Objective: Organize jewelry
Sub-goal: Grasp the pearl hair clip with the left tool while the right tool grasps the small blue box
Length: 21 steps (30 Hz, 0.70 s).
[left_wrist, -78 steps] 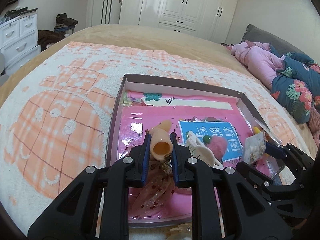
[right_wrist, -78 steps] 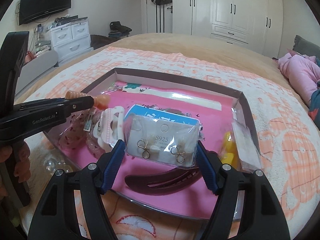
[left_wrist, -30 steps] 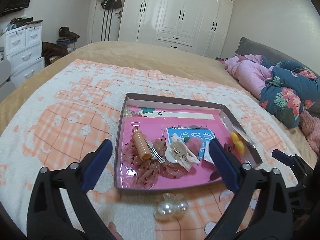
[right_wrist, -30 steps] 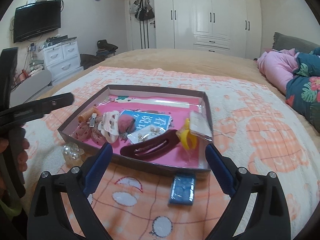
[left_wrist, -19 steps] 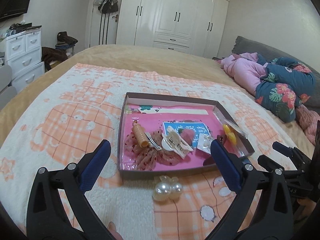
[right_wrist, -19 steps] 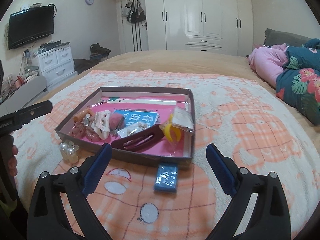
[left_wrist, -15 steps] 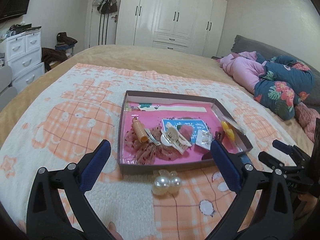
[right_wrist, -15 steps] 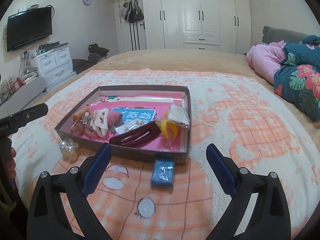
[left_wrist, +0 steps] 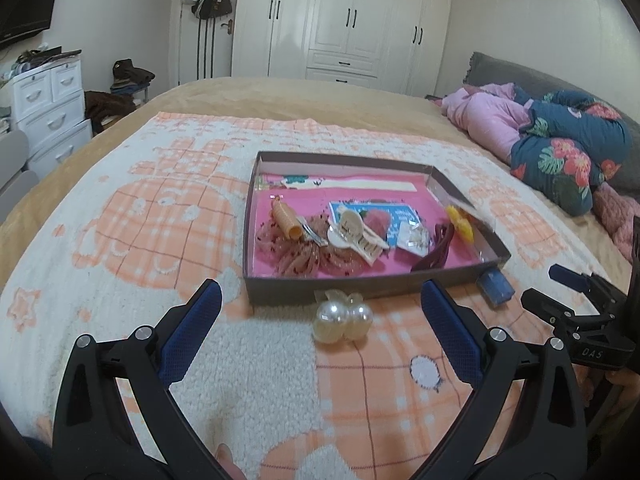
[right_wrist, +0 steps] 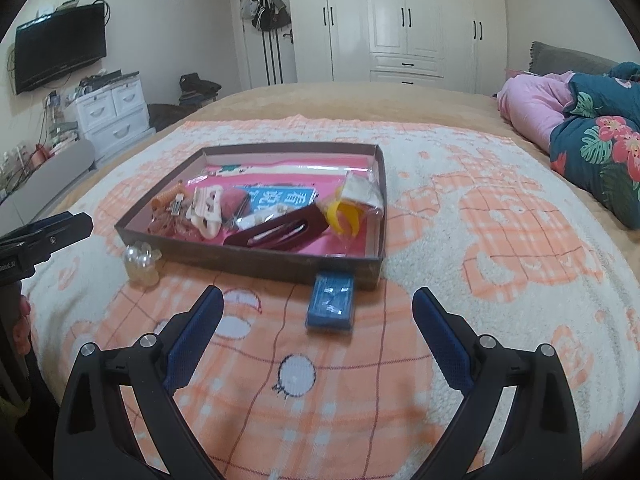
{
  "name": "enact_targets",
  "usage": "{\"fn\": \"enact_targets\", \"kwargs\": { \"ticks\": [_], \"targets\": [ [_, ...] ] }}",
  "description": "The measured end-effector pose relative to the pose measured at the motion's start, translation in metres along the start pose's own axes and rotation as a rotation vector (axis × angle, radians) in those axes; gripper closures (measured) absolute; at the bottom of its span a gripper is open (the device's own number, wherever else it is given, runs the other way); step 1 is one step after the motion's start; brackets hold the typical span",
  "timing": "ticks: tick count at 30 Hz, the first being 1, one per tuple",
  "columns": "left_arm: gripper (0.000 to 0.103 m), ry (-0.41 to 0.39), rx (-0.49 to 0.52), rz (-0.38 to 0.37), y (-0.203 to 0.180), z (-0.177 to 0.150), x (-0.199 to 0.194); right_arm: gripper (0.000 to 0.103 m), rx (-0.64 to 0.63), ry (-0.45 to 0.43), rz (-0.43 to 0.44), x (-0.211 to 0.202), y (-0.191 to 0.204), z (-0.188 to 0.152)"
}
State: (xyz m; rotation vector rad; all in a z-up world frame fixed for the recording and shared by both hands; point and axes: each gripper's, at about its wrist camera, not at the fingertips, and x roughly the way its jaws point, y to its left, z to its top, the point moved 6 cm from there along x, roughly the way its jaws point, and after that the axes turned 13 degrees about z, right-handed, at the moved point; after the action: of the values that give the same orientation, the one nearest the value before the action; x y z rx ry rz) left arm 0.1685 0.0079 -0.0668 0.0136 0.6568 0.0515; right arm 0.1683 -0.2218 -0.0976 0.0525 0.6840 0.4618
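Note:
A shallow brown box (left_wrist: 360, 280) with a pink floor lies on the blanket and holds hair clips, an orange roller (left_wrist: 286, 220), a dark red clip (right_wrist: 280, 230), a yellow clip (right_wrist: 346, 212) and earring cards. It also shows in the right wrist view (right_wrist: 276, 266). A pearl hair tie (left_wrist: 342, 318) lies outside, against the box's near wall. A small blue packet (right_wrist: 331, 303) lies outside near the box's corner. My left gripper (left_wrist: 318, 292) is open and empty, short of the pearls. My right gripper (right_wrist: 316, 296) is open and empty, just short of the blue packet.
The box sits on an orange-and-white blanket (left_wrist: 120, 240) over a tan bed. Pink and floral bedding (left_wrist: 560, 148) is piled at the right. White drawers (right_wrist: 112, 116) and a wardrobe (right_wrist: 400, 20) stand beyond the bed.
Both grippers let go of their items in the box, opened wide, and drew back toward the near side of the bed. The box now looks smaller and farther away.

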Motion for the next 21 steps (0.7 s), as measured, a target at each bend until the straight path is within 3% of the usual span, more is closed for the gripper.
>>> {"fn": "enact_targets", "kwargs": {
  "ticks": [8, 21],
  "targets": [
    [0.012, 0.029, 0.066, 0.005, -0.013, -0.017, 0.015, 0.01, -0.007, 0.056, -0.012, 0.017, -0.001, -0.013],
    [0.012, 0.111, 0.073, 0.013, -0.019, -0.034, 0.049, 0.016, 0.032, 0.105, -0.027, 0.045, -0.019, -0.015]
  ]
}}
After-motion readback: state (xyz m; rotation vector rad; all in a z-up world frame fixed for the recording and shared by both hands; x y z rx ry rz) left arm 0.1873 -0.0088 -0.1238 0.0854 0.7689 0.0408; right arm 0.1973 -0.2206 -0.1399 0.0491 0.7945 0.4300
